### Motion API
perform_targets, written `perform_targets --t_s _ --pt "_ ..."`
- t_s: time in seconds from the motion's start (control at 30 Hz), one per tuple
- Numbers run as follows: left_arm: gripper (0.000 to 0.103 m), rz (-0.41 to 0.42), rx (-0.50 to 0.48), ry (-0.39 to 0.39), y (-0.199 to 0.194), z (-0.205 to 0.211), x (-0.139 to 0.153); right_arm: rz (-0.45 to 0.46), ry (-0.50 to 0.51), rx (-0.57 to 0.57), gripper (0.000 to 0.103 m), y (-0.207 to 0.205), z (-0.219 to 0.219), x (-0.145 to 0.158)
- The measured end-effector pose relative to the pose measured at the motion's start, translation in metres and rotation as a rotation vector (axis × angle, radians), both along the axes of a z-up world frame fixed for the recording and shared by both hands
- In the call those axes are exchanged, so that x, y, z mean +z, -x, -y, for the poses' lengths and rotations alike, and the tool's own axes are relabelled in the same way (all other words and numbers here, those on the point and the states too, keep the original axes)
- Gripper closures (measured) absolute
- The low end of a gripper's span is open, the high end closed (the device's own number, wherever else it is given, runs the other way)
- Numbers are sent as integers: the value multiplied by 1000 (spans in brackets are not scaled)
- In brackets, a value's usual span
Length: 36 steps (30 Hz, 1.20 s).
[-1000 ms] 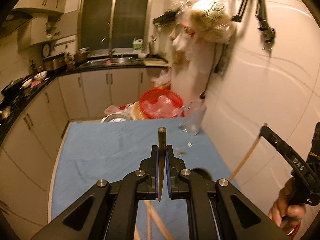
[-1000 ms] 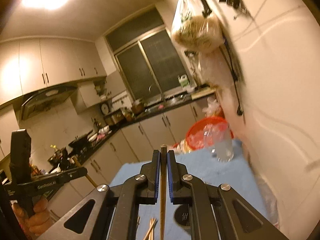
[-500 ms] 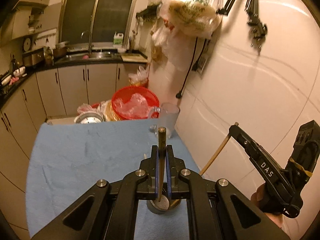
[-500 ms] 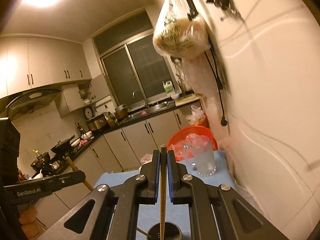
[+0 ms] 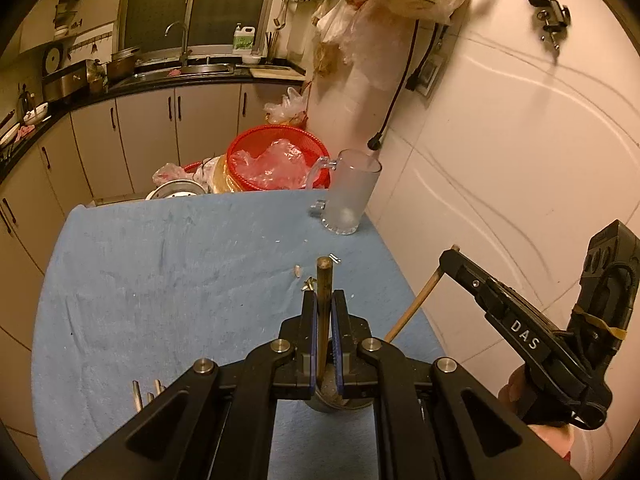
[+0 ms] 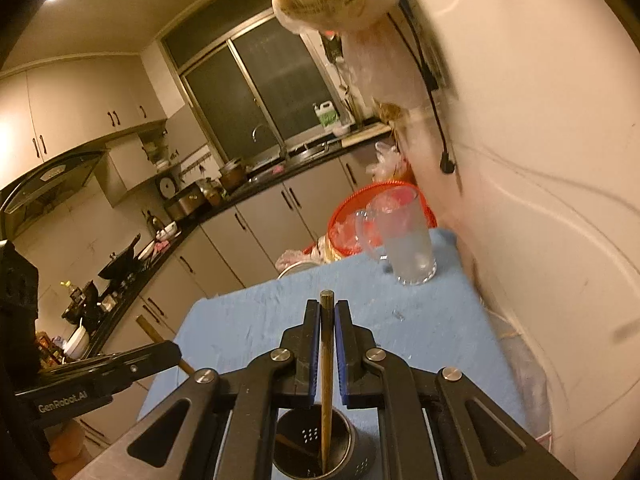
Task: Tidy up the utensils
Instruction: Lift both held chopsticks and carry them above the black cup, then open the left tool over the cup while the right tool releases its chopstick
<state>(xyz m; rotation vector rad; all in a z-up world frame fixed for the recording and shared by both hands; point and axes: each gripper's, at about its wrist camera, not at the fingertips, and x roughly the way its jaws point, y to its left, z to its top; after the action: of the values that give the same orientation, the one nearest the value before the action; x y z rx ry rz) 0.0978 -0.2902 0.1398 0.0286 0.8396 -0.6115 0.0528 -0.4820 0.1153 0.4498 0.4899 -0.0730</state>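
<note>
- Both sets of fingers, left [image 5: 324, 336] and right [image 6: 327, 344], are clamping one chopstick each.
- I'm lowering them; tips are now entering the metal holder [image 6: 320, 446], so dropping them in comes next.

Two chopsticks [image 5: 323, 304], one metal holder [image 6: 320, 450], one glass mug [image 5: 352, 196], one red basket [image 5: 276, 164]

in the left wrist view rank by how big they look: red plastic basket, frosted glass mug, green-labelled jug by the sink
1. Red plastic basket
2. Frosted glass mug, though it stands nearer the camera
3. Green-labelled jug, far off
</note>
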Motion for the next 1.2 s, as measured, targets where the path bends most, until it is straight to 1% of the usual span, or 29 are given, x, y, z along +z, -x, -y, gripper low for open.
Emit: perform_targets --t_s 0.1,0.17,0.2,0.23,0.27,0.3,0.5,0.6,0.7,0.77,0.9,1.03,1.2 --pt "95 9 4 -7 -2 1 -1 -6 -17 -1 91 0 2 -2" --pt "93 8 8 -4 -2 -1 0 -8 -18 -6 88 0 1 0" --pt "89 7 8 2 -1 -3 1 -6 -20 -10 85 2 1 1" --pt "86 12 10 6 0 -5 2 2 -22 -12 84 4 1 2" --pt "79 22 12 10 1 -7 3 10 -21 -14 84 6 1 4" --pt "75 33 15 14 2 -9 5 19 -18 -19 84 11 0 7" --pt "72 62 27 48 16 -35 15 80 -34 -23 84 46 -7 16" --pt "72 72 48 67 25 -53 16 86 -34 7 84 59 -20 14" --pt "70 86 67 69 35 -73 12 82 -35 57 84 71 -36 7" --pt "68 88 94 65 41 -90 5 68 -25 87 84 76 -49 0" --pt "68 76 152 38 47 -122 -16 24 -22 156 84 80 -76 -23" --pt "68 -2 199 23 46 -155 -53 -40 -40 219 84 77 -98 -49" --pt "68 -86 261 -26 44 -193 -100 -130 -87 281 84 67 -114 -80"
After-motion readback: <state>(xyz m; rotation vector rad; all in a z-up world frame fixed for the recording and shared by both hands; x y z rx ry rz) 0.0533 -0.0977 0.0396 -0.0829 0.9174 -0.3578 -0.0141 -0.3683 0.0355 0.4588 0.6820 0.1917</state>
